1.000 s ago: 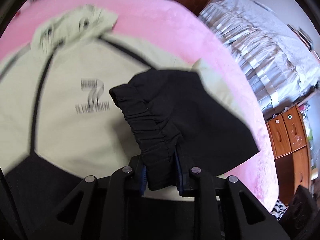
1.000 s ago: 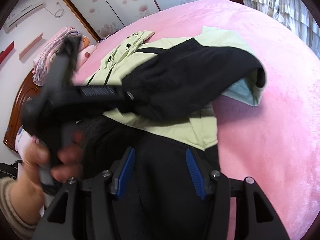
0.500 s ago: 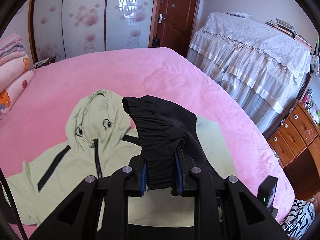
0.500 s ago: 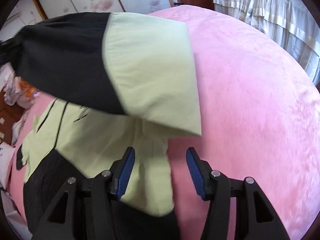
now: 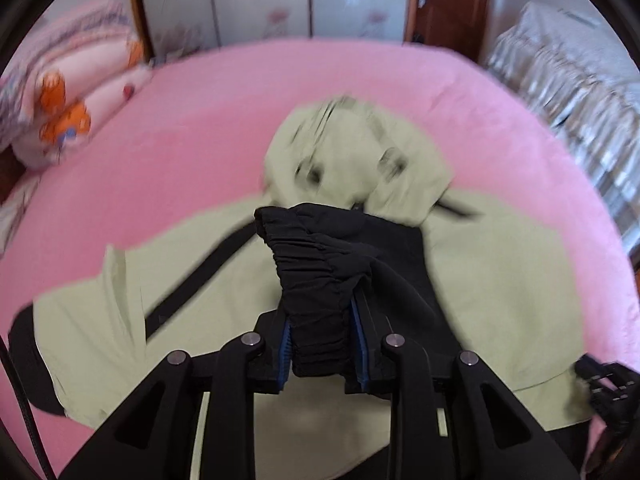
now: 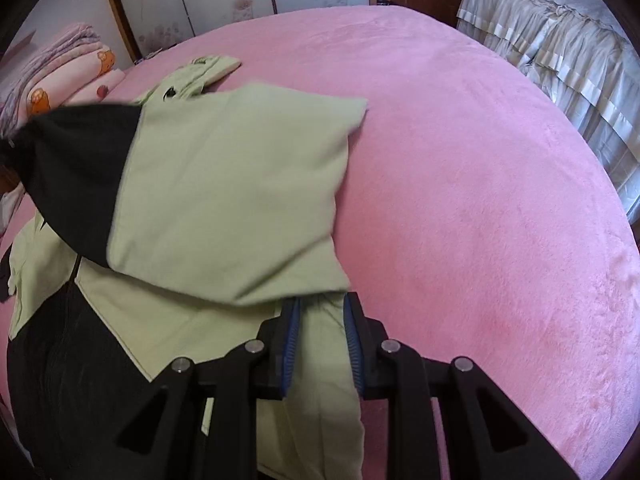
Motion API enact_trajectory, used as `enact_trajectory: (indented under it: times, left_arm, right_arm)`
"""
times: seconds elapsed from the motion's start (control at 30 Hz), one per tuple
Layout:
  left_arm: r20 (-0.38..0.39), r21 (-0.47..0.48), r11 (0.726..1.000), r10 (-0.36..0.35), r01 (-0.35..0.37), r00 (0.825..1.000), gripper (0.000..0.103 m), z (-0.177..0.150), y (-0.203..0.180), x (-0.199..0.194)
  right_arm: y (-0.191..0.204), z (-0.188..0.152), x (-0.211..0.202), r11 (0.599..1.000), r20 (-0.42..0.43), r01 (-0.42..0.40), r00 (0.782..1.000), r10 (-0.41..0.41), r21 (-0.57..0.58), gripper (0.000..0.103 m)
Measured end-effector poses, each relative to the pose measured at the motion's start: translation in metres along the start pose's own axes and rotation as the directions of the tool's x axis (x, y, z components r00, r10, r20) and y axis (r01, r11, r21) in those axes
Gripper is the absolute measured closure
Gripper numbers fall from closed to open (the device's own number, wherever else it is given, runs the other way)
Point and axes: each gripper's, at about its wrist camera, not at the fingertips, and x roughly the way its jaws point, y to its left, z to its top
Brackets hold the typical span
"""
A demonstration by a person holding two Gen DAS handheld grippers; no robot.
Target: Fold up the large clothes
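The right gripper point(image 6: 320, 322) pinches the green-and-black hooded jacket point(image 6: 224, 192) at its side; the black-cuffed sleeve point(image 6: 76, 172) crosses over the body on the pink bed point(image 6: 480, 180).

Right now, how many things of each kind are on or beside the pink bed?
Jackets: 1, green and black
Beds: 1, pink
Blanket stacks: 1
Doors: 1, brown
Covered furniture: 1
Total: 5

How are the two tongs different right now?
The left tongs pinch a black gathered cuff; the right tongs sit around pale green cloth. The left ones squeeze tight on bunched fabric; whether the right ones grip is unclear. Both have blue pads and hover over the same jacket.
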Motion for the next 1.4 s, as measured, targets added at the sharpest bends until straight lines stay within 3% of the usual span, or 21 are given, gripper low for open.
enact_trajectory:
  times: [0.07, 0.13, 0.23, 0.33, 0.43, 0.63, 0.77, 0.8, 0.83, 0.87, 0.9, 1.0, 1.07, 1.13, 1.2, 1.3, 1.4]
  left_arm:
    - [-0.097, -0.063, 0.998, 0.0, -0.006, 0.995, 0.07, -0.016, 0.02, 0.033]
    - [-0.135, -0.136, 0.99, -0.048, 0.029, 0.99, 0.066, -0.026, 0.037, 0.047]
    - [-0.112, -0.233, 0.964, -0.161, 0.132, 0.98, 0.048, -0.03, 0.059, 0.049]
    - [-0.076, -0.239, 0.958, -0.181, 0.158, 0.981, 0.037, -0.022, 0.064, 0.05]
    - [-0.104, -0.217, 0.966, -0.164, 0.139, 0.981, 0.037, -0.018, 0.058, 0.065]
    - [-0.119, -0.187, 0.975, -0.148, 0.124, 0.982, 0.037, 0.002, 0.049, 0.093]
    - [-0.114, -0.16, 0.981, -0.133, 0.113, 0.985, 0.056, 0.013, 0.042, 0.1]
    - [-0.106, -0.153, 0.983, -0.12, 0.103, 0.987, 0.066, 0.015, 0.041, 0.099]
    - [-0.099, -0.145, 0.985, -0.109, 0.094, 0.989, 0.069, 0.017, 0.041, 0.098]
    - [-0.087, -0.141, 0.985, -0.107, 0.094, 0.99, 0.075, 0.019, 0.042, 0.096]
    - [-0.067, -0.143, 0.985, -0.111, 0.1, 0.992, 0.077, 0.02, 0.043, 0.093]
    - [-0.04, -0.13, 0.988, -0.086, 0.08, 0.996, 0.078, 0.018, 0.043, 0.092]
    - [-0.082, -0.116, 0.992, -0.064, 0.054, 0.995, 0.076, 0.014, 0.039, 0.106]
    - [-0.064, -0.106, 0.994, -0.038, 0.031, 0.997, 0.075, 0.011, 0.037, 0.1]
    - [-0.038, -0.098, 0.995, -0.023, 0.02, 0.999, 0.075, 0.01, 0.036, 0.087]
    - [0.067, -0.078, 0.996, -0.026, 0.031, 0.997, 0.073, 0.007, 0.034, 0.053]
    - [0.173, -0.032, 0.997, -0.062, 0.069, 0.983, 0.063, 0.0, 0.024, 0.018]
  right_arm:
    - [0.003, 0.0, -0.006, 1.0, -0.01, -0.006, 1.0, 0.006, -0.01, 0.07]
    - [0.004, 0.001, -0.016, 0.998, -0.011, -0.054, 0.998, 0.054, -0.014, 0.06]
    - [0.009, 0.002, -0.037, 0.991, 0.022, -0.131, 0.991, 0.132, -0.023, 0.049]
    - [0.008, 0.02, -0.046, 0.985, 0.052, -0.172, 0.984, 0.171, 0.005, 0.042]
    - [0.001, 0.05, -0.035, 0.98, 0.059, -0.188, 0.981, 0.183, 0.073, 0.041]
    - [-0.02, 0.113, 0.017, 0.976, 0.033, -0.128, 0.992, 0.124, 0.175, 0.042]
    - [-0.028, 0.142, 0.057, 0.963, -0.006, -0.125, 0.992, 0.13, 0.24, 0.042]
    - [-0.028, 0.145, 0.066, 0.959, -0.019, -0.133, 0.99, 0.143, 0.249, 0.043]
    - [-0.026, 0.147, 0.076, 0.96, -0.042, -0.13, 0.989, 0.145, 0.248, 0.05]
    - [-0.02, 0.148, 0.086, 0.971, -0.073, -0.101, 0.99, 0.119, 0.216, 0.088]
    - [-0.015, 0.149, 0.088, 0.98, -0.083, -0.068, 0.993, 0.085, 0.188, 0.101]
    - [-0.011, 0.15, 0.081, 0.988, -0.007, -0.014, 1.0, 0.015, 0.154, 0.101]
    - [-0.018, 0.146, 0.093, 0.982, -0.047, 0.005, 0.999, 0.004, 0.19, 0.098]
    - [-0.016, 0.144, 0.091, 0.982, -0.05, 0.023, 0.999, -0.014, 0.189, 0.096]
    - [-0.006, 0.144, 0.075, 0.984, -0.034, 0.094, 0.995, -0.09, 0.151, 0.087]
    - [0.014, 0.136, 0.038, 0.988, 0.077, 0.129, 0.988, -0.135, 0.081, 0.087]
    - [0.04, 0.123, 0.006, 0.998, 0.198, 0.049, 0.979, -0.054, 0.03, 0.087]
